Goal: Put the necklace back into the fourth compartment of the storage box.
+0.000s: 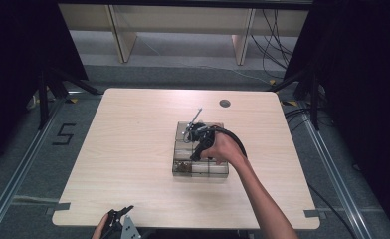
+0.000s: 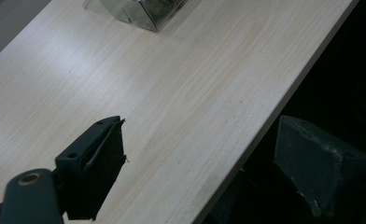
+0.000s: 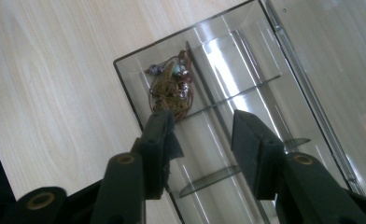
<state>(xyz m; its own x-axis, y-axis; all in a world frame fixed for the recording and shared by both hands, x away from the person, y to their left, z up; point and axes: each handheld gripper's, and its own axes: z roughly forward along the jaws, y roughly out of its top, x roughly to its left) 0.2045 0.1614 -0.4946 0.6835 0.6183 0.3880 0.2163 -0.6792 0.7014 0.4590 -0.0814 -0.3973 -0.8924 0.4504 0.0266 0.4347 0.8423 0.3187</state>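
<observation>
Clear acrylic organiser (image 1: 201,169) sits mid-table, split into small compartments; the necklace (image 3: 170,88) lies bunched in a corner cell near its edge. Looks like a thin brownish cord or chain with a few beads, teal and purplish. Expect it light, limp and tangly: it'll drape and trail, and can snag on the dividers. You want to pinch the densest part of the bundle, not a single loop, and lift straight up so it clears the walls.

Your right gripper (image 3: 202,133) hovers over that cell, jaws apart with nothing between the pads; the necklace is just beyond the left pad, apart from it as far as I can tell. Acrylic is hard, glossy and slippery, probably brittle at the thin dividers, so don't jam the jaws against them. Box is light enough to skate on the wood table (image 1: 133,149).

Your left gripper (image 2: 209,163) rests at the near table edge, jaws spread wide, empty.
</observation>
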